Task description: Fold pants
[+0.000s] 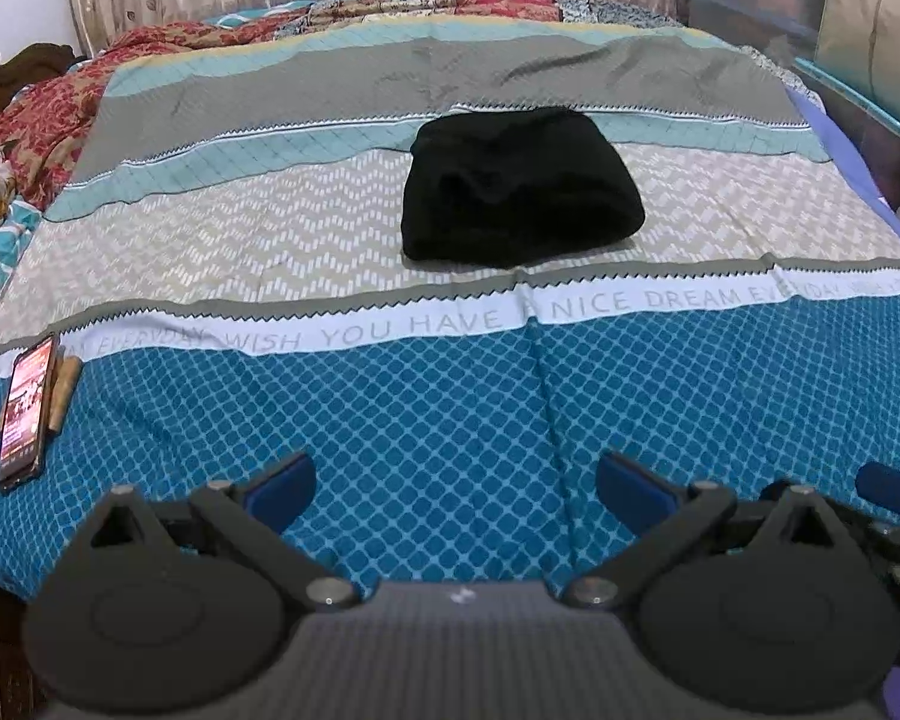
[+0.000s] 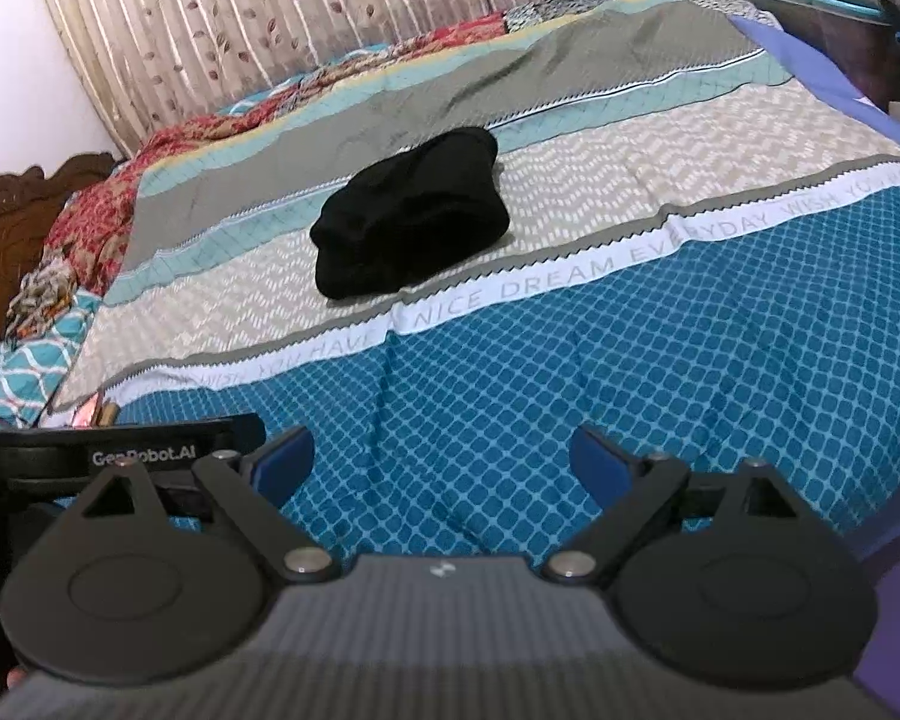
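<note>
Pants point(image 1: 522, 192): black, folded into a compact bundle, lying mid-bed on the patterned bedspread point(image 1: 426, 420).
Left gripper point(image 1: 456, 489): spread wide, empty, well short of the bundle.
Right gripper point(image 2: 441, 468): likewise gaping, holding nothing.
Risk: the loose top layer may slump open if nudged.
Phone point(image 1: 27, 411): near the bed's left edge.

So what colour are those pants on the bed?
Plain black pants, clearest in the left wrist view, lying folded on the patterned bedspread.
</note>
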`<state>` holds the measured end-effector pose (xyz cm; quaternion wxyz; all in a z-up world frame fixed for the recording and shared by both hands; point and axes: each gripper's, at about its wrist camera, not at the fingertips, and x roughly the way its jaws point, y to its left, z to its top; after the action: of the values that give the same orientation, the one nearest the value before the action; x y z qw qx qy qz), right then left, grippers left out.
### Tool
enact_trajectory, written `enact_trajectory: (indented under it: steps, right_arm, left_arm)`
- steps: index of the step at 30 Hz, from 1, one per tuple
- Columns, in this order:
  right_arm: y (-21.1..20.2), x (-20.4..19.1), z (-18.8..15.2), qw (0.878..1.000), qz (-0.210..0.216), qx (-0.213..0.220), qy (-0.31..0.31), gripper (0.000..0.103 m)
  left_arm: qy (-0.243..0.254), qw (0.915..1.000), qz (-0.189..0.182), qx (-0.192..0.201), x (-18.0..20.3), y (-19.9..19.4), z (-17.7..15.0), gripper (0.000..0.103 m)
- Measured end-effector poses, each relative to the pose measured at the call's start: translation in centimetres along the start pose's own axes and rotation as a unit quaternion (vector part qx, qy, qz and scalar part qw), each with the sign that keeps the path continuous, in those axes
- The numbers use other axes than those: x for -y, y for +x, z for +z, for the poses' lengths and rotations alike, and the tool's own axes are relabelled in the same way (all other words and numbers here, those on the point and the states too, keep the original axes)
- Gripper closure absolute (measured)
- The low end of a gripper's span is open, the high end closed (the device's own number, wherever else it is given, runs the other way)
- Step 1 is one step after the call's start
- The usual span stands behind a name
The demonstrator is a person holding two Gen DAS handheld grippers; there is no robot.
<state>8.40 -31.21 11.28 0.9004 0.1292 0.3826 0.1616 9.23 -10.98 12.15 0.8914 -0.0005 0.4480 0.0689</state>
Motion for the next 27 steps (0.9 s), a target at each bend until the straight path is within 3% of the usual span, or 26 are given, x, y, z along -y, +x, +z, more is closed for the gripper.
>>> enact_trajectory:
  steps: [7, 27]
  right_arm:
    - [0.9, -0.6, -0.2, 1.000, -0.007, -0.019, -0.012, 0.009]
    - [1.0, -0.8, -0.1, 0.999, -0.040, -0.004, 0.004, 0.009]
  left_arm:
    - [-0.007, 0.9998, 0.001, -0.017, -0.6, 0.8, -0.4, 0.000]
    - [-0.011, 0.9990, -0.013, -0.040, -0.9, 1.8, -0.8, 0.000]
